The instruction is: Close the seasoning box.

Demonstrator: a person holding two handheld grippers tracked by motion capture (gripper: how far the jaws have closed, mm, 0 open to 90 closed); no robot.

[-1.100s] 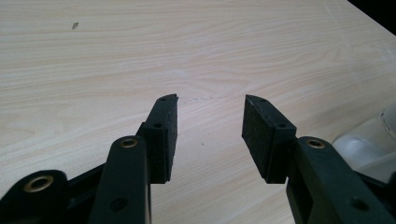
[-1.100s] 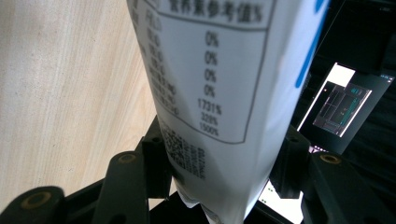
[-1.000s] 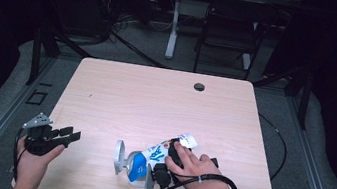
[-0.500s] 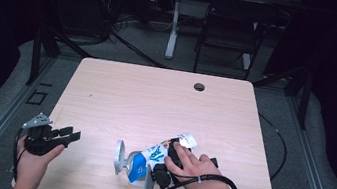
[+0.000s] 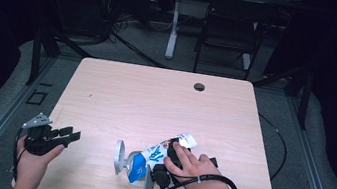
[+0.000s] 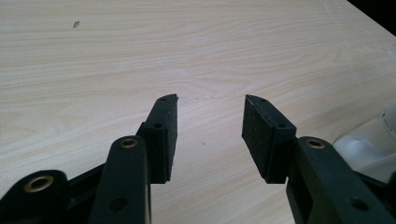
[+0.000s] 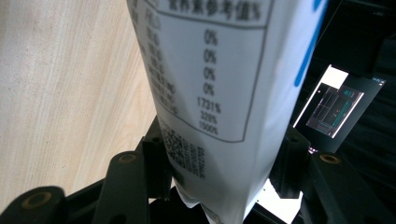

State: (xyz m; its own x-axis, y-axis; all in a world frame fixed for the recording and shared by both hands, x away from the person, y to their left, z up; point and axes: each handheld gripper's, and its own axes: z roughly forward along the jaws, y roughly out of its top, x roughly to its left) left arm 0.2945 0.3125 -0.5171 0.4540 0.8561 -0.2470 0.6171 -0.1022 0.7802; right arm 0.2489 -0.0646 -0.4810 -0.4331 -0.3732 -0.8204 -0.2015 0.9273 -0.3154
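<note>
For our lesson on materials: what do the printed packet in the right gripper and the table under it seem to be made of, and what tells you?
Packet: probably thin plastic film, smooth and slightly glossy; it bends between the right gripper jaws and carries a crisply printed table and code.
Table: pale wood or wood-look laminate, matte; a straight grain runs along it, and which of the two is unclear.

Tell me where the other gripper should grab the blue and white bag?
Probably the free sealed end of the bag, coming from the table's far side. That end is flat and thin, so open jaws fit over it, and the right gripper already clamps the opposite end.
</note>
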